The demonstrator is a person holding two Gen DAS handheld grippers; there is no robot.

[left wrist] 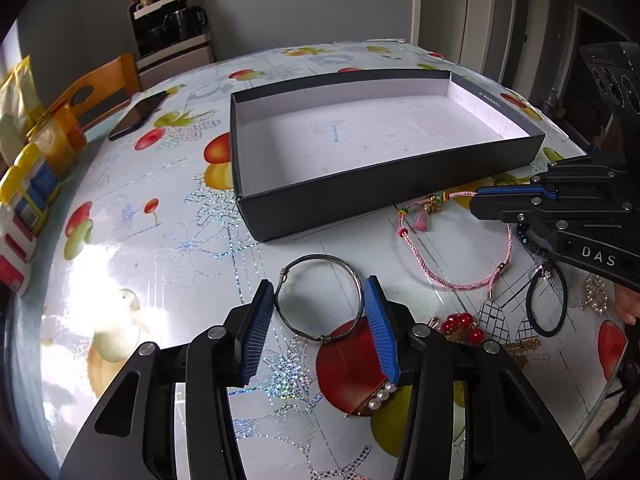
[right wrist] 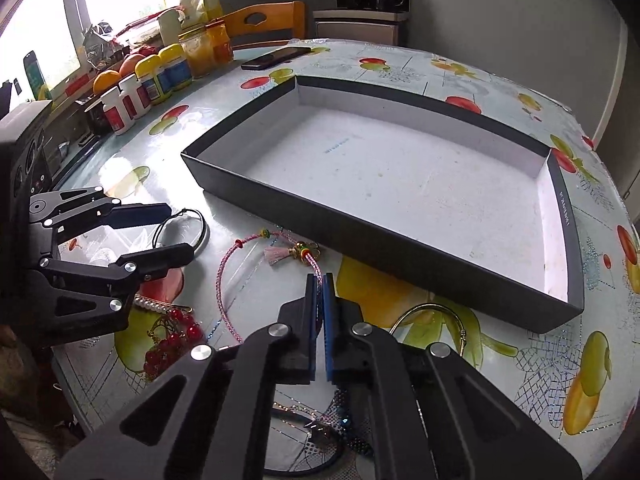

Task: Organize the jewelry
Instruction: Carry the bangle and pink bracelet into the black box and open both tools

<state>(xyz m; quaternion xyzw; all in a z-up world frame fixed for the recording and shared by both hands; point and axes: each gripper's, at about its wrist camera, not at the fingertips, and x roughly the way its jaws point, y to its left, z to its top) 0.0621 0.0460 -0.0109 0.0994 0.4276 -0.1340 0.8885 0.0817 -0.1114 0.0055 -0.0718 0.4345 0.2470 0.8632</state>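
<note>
Straddling the silver bangle (left wrist: 320,298) on the table, the left gripper (left wrist: 320,300) stands spread wide, pads beside the ring's edges. The right gripper (right wrist: 319,284) is pressed together, pinching the pink cord bracelet (right wrist: 228,292) just before the black box (right wrist: 400,240).

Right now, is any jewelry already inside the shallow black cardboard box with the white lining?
No, the shallow black cardboard box shows only its bare white floor, while the pink braided cord bracelet lies outside it on the table.

Window glare, dark corners (fisheye warp)
</note>
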